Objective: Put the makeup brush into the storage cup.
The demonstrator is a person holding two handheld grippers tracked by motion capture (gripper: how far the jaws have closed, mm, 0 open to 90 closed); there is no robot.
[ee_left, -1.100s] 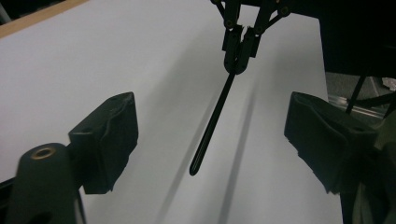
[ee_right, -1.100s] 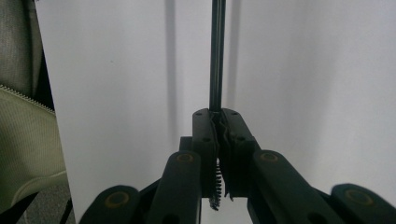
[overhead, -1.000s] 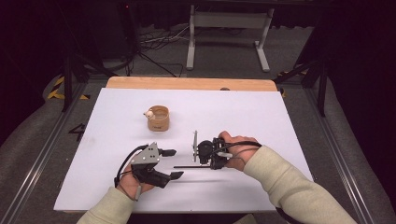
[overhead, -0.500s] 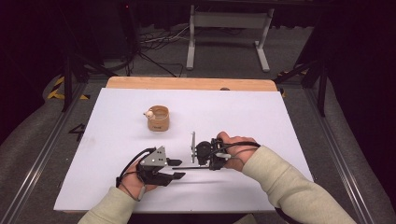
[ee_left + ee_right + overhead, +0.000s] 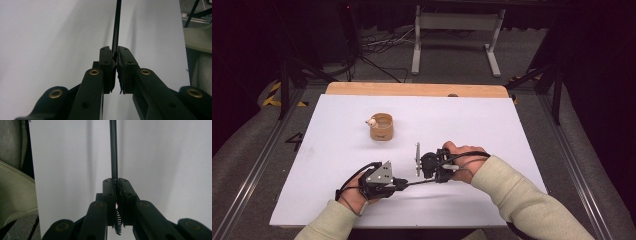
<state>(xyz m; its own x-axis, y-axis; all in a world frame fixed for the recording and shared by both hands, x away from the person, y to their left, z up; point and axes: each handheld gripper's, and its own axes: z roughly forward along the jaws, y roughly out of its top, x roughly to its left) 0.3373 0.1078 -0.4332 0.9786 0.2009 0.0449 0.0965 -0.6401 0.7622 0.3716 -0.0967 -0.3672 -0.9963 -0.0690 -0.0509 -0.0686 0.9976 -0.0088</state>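
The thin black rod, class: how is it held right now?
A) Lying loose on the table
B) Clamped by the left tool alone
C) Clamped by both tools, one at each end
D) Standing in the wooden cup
C: the thin black rod spans from the left tool to the right tool, and each gripper view shows jaws shut on it.

The left gripper [image 5: 115, 58] points along the white desk [image 5: 50, 37], its two black jaws rising from the bottom edge. The jaws have just been closing, and their pads now press from both sides on a thin dark rod [image 5: 117, 25] that runs straight up and away from the tips. At the right edge shows a pale ribbed sleeve [image 5: 198, 38].
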